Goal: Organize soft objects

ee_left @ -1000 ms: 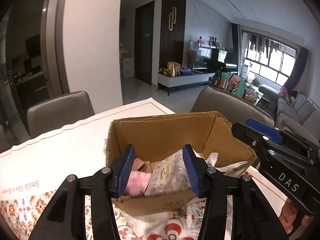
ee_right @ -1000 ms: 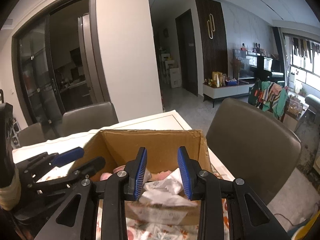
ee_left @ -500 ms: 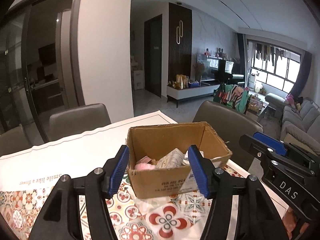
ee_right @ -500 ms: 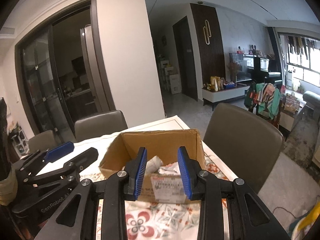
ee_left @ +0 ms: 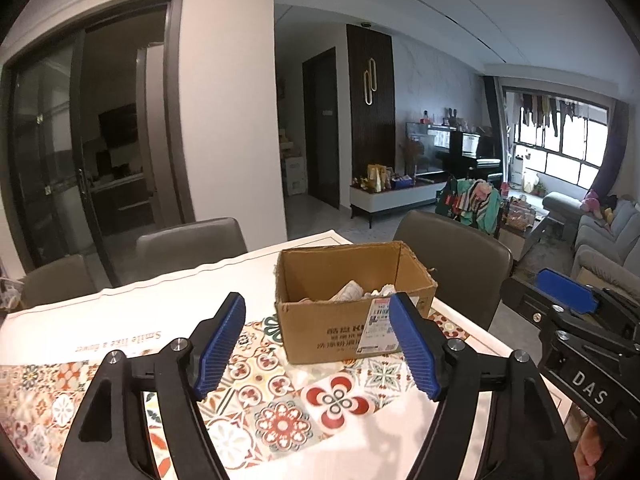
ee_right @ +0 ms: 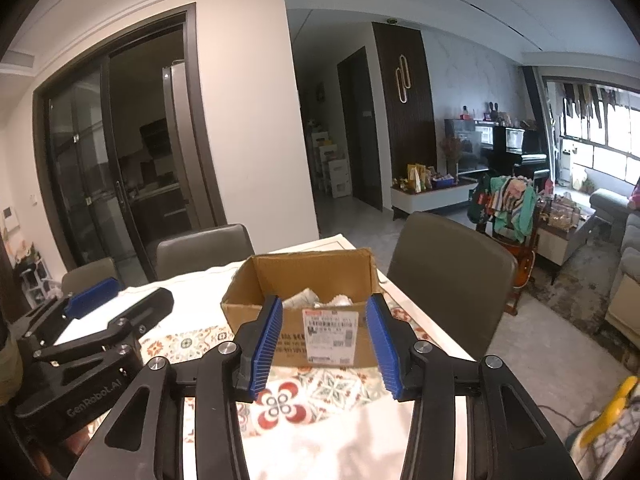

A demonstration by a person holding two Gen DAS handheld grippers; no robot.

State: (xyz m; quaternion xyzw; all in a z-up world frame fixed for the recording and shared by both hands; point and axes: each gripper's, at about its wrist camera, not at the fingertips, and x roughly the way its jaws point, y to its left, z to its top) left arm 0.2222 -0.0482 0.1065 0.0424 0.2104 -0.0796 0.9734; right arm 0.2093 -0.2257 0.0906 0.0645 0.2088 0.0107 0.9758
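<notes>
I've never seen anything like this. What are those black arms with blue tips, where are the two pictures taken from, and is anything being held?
There is no robot here: a person holds a hand tool in each hand, each ending in a two-finger claw with blue ribbed pads. A wide-angle camera sits on each tool and looks forward along its fingers, so each picture shows its own claw at the bottom. One picture comes from the left claw, the other from the right claw; each also catches the other tool at its edge. Both claws are open and hold nothing. Ahead, on a table under a patterned tablecloth, stands an open cardboard box with a shipping label; pale soft packets lie inside. Dining chairs stand around.
</notes>
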